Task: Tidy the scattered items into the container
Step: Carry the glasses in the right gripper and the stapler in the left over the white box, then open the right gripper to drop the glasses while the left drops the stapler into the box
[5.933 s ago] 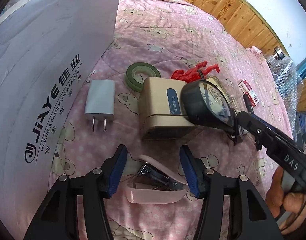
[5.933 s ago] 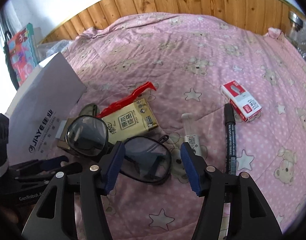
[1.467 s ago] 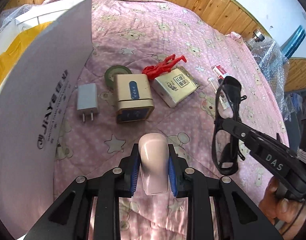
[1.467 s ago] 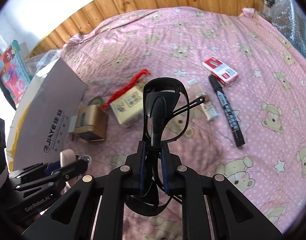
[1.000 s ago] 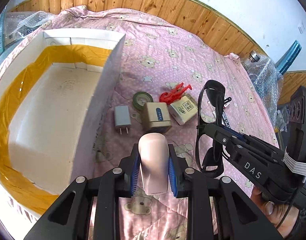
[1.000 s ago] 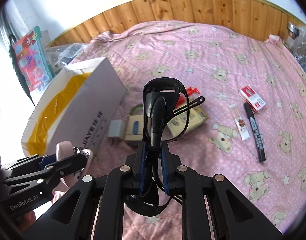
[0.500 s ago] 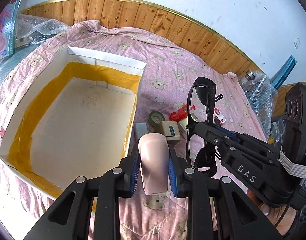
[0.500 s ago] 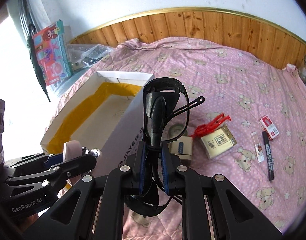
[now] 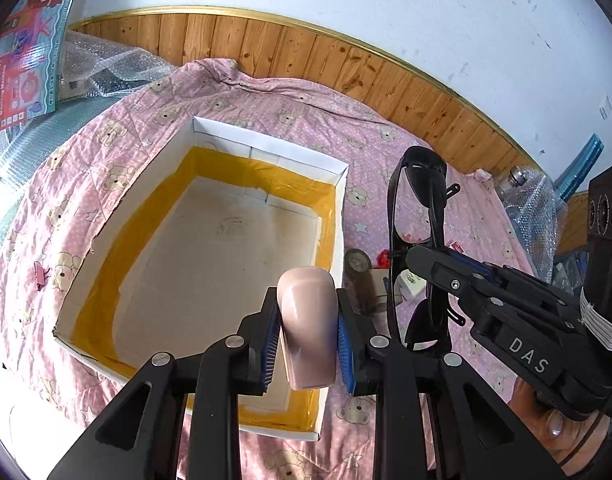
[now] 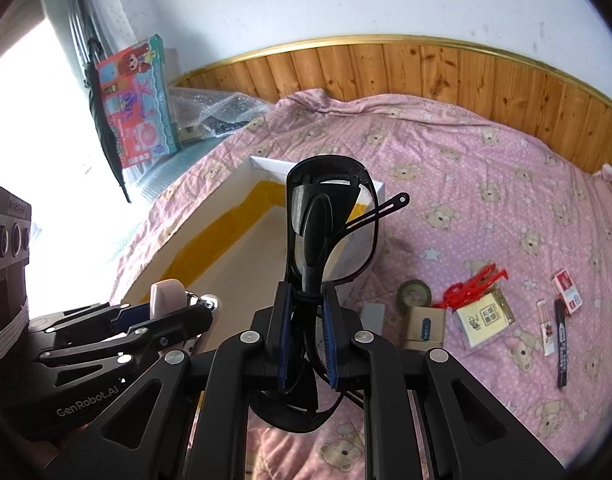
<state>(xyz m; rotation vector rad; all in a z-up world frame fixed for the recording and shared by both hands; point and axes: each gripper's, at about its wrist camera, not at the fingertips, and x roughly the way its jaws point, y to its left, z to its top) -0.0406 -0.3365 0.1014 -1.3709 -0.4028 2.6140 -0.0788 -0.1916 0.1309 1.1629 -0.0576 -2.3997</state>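
My left gripper (image 9: 306, 340) is shut on a pale pink stapler (image 9: 308, 328), held above the near right corner of the white box (image 9: 338, 200) with yellow-taped inner walls; nothing lies inside it. My right gripper (image 10: 306, 340) is shut on black glasses (image 10: 330, 224), which stand upright above the box's right wall. In the left wrist view the glasses (image 9: 420, 240) hang just right of the box. On the pink quilt right of the box lie a green tape roll (image 10: 415, 292), a white charger (image 10: 372, 314), a gold box (image 10: 424, 328), a red clip (image 10: 476, 280) and a tissue pack (image 10: 484, 320).
Further right lie a black marker (image 10: 561, 356), a clear tube (image 10: 546, 328) and a red-and-white pack (image 10: 568, 286). A pink binder clip (image 9: 40, 274) sits left of the box. Bubble wrap (image 9: 106, 68) and a colourful toy box (image 10: 136, 100) stand by the wooden wall panel.
Both grippers have risen and swung left with the stapler and the glasses; the box's open inside now fills the left wrist view, and the scattered items lie further off.
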